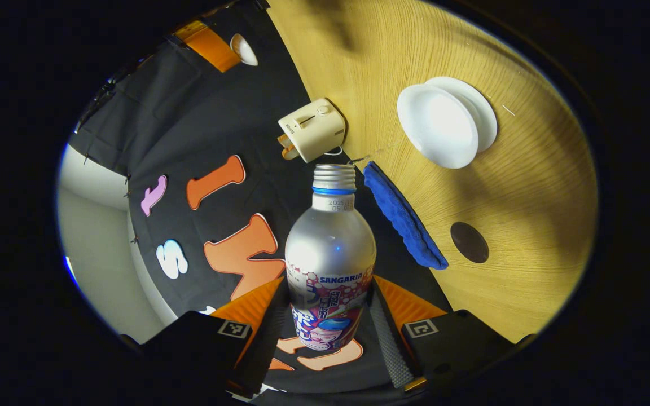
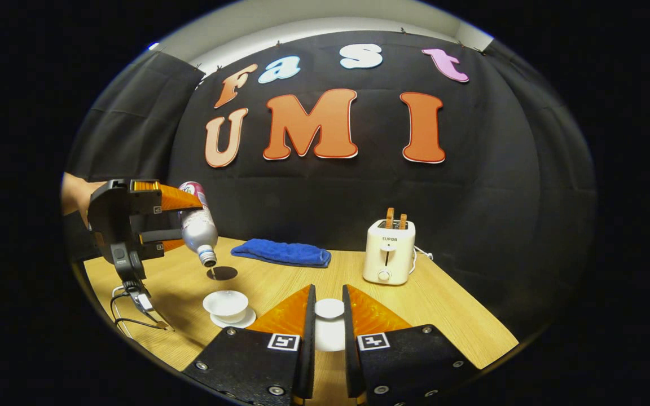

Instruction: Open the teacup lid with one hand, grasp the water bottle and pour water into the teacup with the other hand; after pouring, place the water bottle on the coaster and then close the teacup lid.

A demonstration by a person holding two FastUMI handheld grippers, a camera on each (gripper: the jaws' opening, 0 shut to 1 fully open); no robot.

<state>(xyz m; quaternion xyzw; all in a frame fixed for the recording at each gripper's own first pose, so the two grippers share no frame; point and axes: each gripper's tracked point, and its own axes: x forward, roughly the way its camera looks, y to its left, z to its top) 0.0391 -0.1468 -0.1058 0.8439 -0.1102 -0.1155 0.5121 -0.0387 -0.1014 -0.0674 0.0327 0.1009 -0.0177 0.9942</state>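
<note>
Left gripper is clamping the bottle by its body and tilting it mouth-down above the open teacup on its saucer. Right gripper is pinching the white lid, holding it beside the cup, near the toaster. The dark coaster is lying behind the cup, by the blue towel.

In the right gripper view, the teacup sits on its saucer at the near left of the tabletop. The coaster lies just behind it, the towel farther back, the toaster to the right. The bottle hangs tilted above the coaster.
</note>
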